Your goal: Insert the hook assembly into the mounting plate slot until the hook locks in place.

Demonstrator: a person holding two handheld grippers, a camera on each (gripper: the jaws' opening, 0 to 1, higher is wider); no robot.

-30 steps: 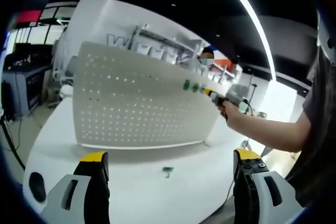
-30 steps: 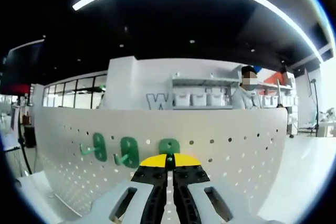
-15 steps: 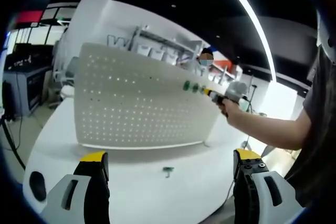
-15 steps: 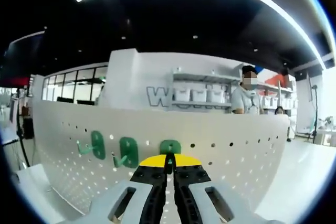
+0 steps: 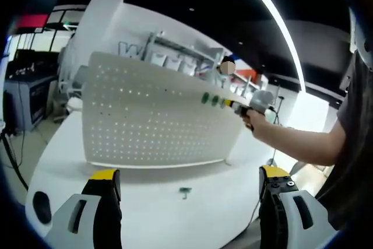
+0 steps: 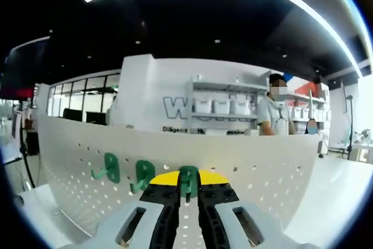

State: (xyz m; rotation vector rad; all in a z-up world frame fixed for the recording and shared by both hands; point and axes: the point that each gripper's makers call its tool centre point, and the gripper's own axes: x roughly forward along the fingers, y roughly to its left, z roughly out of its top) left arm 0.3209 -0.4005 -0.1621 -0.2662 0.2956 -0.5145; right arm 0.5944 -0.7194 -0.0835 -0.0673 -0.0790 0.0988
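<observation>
White perforated mounting plate (image 5: 151, 115) stands upright on white table (image 5: 145, 196). Right gripper (image 6: 187, 186), jaws closed on a green hook (image 6: 188, 180), sits at the plate's top edge beside two mounted hooks (image 6: 141, 174). Left gripper (image 5: 189, 188) jaws wide apart, empty. Small green piece (image 5: 185, 191) lies on table.

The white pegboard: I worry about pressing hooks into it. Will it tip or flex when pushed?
The pegboard stands upright on the table, thin and curved, so it may flex slightly. The curve probably steadies it against tipping. The right tool presses a green hook near its top edge, where leverage is greatest.
</observation>
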